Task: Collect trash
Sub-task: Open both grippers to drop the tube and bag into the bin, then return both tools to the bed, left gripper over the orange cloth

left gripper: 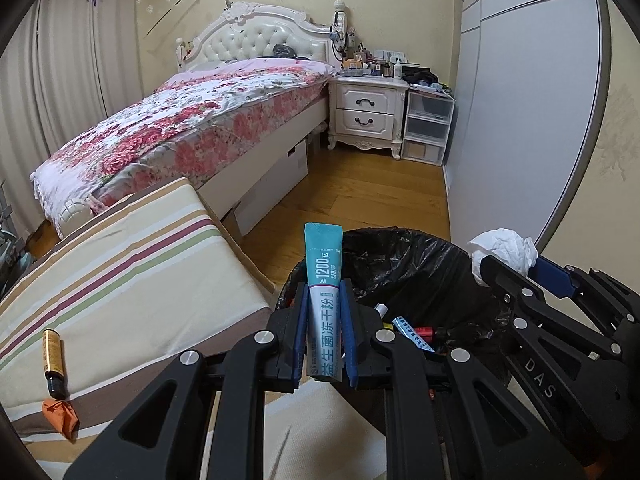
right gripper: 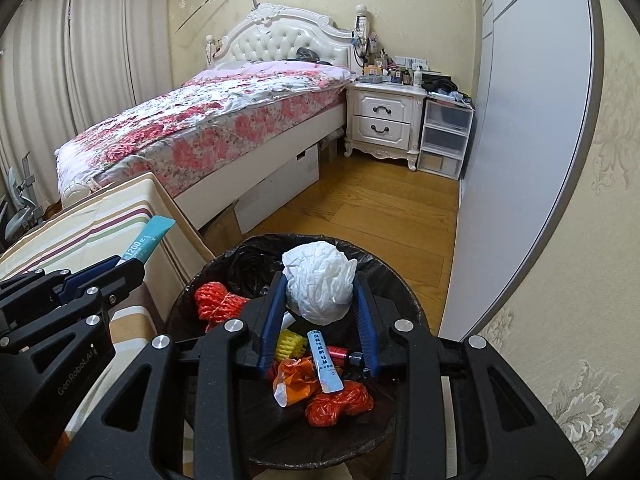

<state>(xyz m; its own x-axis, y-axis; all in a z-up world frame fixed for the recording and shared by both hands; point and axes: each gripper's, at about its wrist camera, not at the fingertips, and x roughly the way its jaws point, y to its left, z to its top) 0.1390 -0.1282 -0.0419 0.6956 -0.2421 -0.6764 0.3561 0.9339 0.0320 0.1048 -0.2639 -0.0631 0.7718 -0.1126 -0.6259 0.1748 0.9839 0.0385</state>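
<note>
My left gripper (left gripper: 323, 296) is shut on a teal and white sachet (left gripper: 323, 280), held upright at the left rim of the black-lined trash bin (left gripper: 404, 248). My right gripper (right gripper: 320, 284) is shut on a crumpled white tissue (right gripper: 318, 280) and holds it over the open bin (right gripper: 188, 296), which has orange bags, a yellow piece, a red item and a white sachet inside. In the right wrist view the left gripper (right gripper: 132, 262) with its sachet (right gripper: 148, 240) is at the left. In the left wrist view the right gripper (left gripper: 508, 264) with the tissue (left gripper: 502, 254) is at the right.
A striped cushion (left gripper: 120, 280) left of the bin carries a small brown bottle (left gripper: 54, 362) and an orange wrapper (left gripper: 60, 418). A bed with a floral cover (left gripper: 192, 128), a white nightstand (left gripper: 366, 114), plastic drawers (left gripper: 426, 128) and a wardrobe door (left gripper: 520, 120) stand beyond the wooden floor.
</note>
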